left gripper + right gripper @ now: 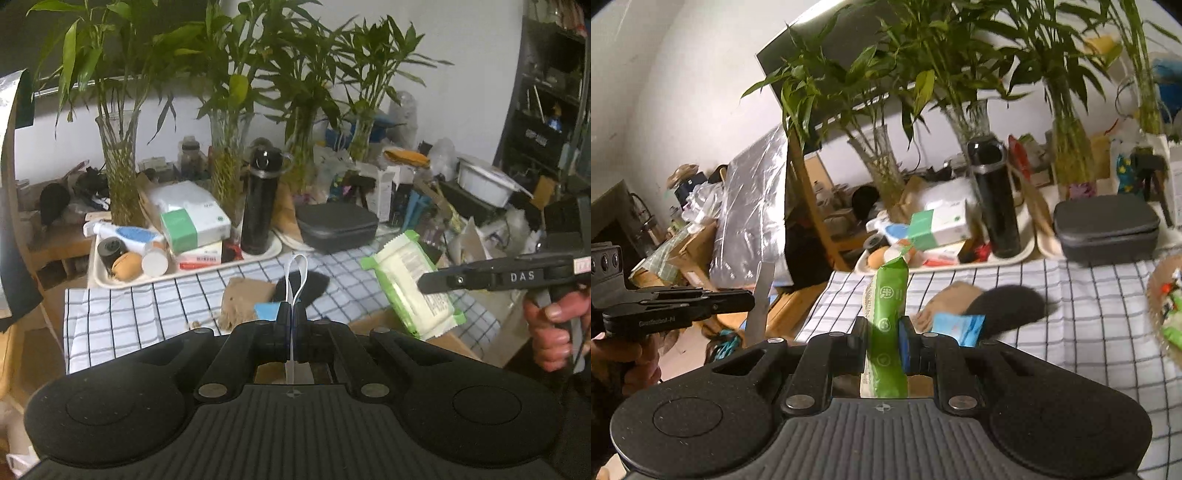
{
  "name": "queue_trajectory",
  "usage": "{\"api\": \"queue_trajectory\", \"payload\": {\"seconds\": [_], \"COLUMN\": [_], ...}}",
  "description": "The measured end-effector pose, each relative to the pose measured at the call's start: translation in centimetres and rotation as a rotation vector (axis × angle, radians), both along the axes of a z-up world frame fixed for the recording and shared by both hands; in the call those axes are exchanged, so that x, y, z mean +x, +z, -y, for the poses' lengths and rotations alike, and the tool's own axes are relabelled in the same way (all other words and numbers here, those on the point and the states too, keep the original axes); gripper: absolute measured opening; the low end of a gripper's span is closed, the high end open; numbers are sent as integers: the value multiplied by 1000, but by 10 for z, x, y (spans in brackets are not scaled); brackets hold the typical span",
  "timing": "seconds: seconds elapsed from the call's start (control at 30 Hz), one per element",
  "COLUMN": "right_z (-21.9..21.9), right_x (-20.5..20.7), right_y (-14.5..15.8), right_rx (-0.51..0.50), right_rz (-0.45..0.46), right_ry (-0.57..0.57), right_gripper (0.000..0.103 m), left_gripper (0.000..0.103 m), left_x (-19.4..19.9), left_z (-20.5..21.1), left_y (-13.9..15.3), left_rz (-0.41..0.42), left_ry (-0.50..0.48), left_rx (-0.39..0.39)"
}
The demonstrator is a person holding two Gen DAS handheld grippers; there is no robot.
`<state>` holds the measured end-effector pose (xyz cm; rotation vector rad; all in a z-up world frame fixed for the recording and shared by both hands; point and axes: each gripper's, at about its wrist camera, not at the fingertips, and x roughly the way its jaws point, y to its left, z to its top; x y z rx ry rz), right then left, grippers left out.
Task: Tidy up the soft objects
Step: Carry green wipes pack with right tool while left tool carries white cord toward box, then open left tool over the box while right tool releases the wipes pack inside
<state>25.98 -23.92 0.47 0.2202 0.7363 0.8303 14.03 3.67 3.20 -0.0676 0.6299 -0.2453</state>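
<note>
Carrying step: left gripper clamped on a thin white strip, right gripper clamped on the green wipes pack; next, a placement spot is needed.

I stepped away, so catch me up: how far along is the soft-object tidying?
Nothing looks put away yet. In hand: the left tongs pinch a thin white strip, the right tongs grip the green wipes pack. Left on the checked cloth: tan cloth, black pad, blue packet.

My left gripper sits low centre, the tray upper left, my right gripper at right.
</note>
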Motion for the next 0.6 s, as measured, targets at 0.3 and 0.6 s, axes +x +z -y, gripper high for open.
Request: {"api": "queue_trajectory", "payload": {"seconds": [0.3, 0.6], "right_z": [-7, -23], "right_x": [-10, -12], "right_y": [-9, -11], "right_rx": [-29, -34], "right_rz": [-32, -52], "right_ry": [27, 78], "right_gripper": [20, 20], "left_gripper": [2, 55], "left_x": [-14, -40], "left_z": [17, 4], "left_y": [-25, -30], "left_rz": [-130, -87], "left_ry": [4, 70], "left_rx": [16, 12]}}
